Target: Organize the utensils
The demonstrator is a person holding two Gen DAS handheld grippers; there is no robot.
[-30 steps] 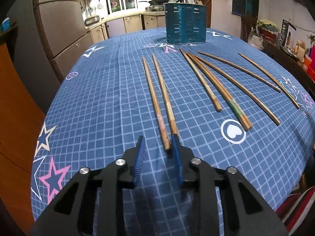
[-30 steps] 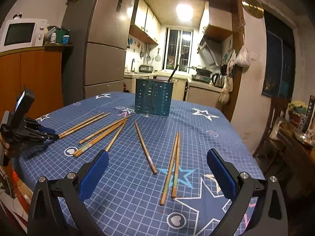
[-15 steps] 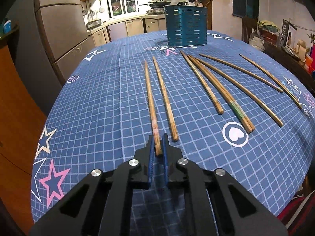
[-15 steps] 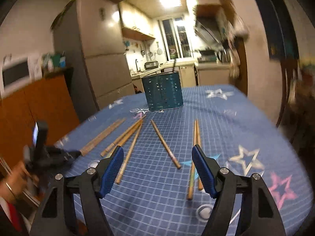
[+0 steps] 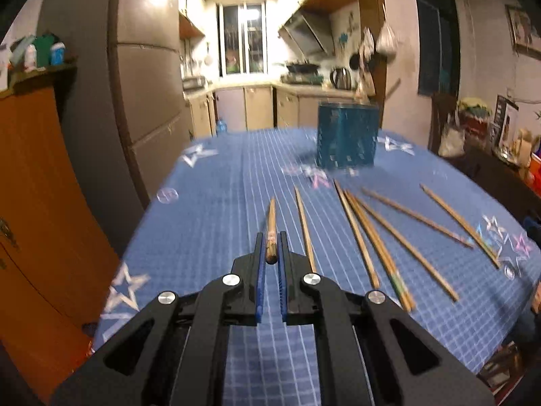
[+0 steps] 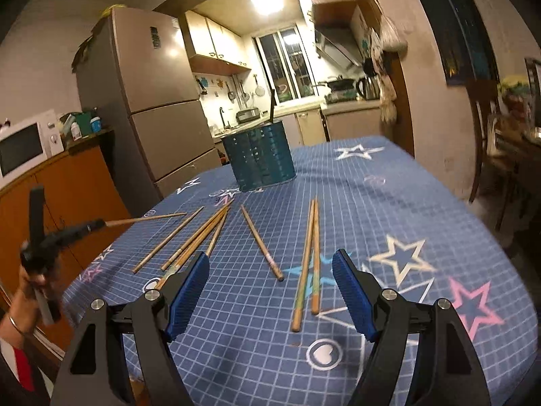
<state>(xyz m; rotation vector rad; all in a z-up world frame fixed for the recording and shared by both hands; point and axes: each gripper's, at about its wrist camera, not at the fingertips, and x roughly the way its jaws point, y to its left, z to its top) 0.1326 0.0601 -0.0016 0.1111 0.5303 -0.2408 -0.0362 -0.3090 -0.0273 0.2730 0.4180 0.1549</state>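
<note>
Tablecloth (image 6: pixel 389 203) blue grid with stars, teal holder (image 6: pixel 258 157) at far end. Loose chopsticks (image 6: pixel 306 264) scattered mid-table. Your right gripper (image 6: pixel 270 291) hovers spread wide; your left gripper (image 5: pixel 270 253) clamped on one chopstick (image 5: pixel 271 223), lifted off cloth.

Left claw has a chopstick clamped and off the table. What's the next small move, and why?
Probably carry it toward the blue holder and tip it upright. The left claw grips the chopstick by its near end, lifted above the tablecloth, and the holder stands ahead, right. The right claw is open, idle.
</note>
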